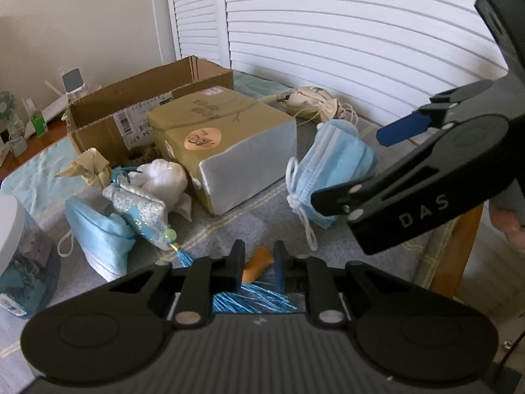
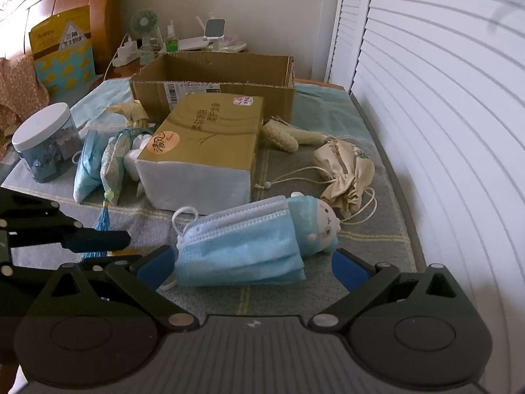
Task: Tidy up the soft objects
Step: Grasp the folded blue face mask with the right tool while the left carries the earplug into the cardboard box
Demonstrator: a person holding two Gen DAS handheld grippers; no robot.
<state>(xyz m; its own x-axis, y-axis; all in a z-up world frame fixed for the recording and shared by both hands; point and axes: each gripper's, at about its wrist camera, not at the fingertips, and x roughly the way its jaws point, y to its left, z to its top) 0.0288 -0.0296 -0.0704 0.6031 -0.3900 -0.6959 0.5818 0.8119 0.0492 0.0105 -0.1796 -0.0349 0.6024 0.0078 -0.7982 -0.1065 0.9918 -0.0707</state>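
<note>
Blue face mask [image 2: 242, 246], wrapped round a small plush doll [image 2: 323, 221], lay just in front of the tissue box [image 2: 203, 141]; our right tool [image 2: 252, 267] straddled it wide, ready to grip. Left tool [image 1: 259, 267] narrow, apparently empty.

Counts, placed relative to the tissue pack [image 2: 210, 138], of which there's one: 1 open cardboard box [image 2: 226, 75] directly behind it. 2 blue face masks: one [image 2: 86, 167] left of the pack, one [image 2: 242, 246] in front, wrapped on 1 small plush doll [image 2: 323, 221]. 1 tasselled sachet [image 2: 113, 167] and 1 white cloth bundle [image 1: 160, 177], both left of it. 1 beige drawstring pouch [image 2: 344, 170] to its right. 1 lidded jar [image 2: 46, 144] far left. 2 grippers: left [image 1: 259, 262], right [image 2: 252, 262].
</note>
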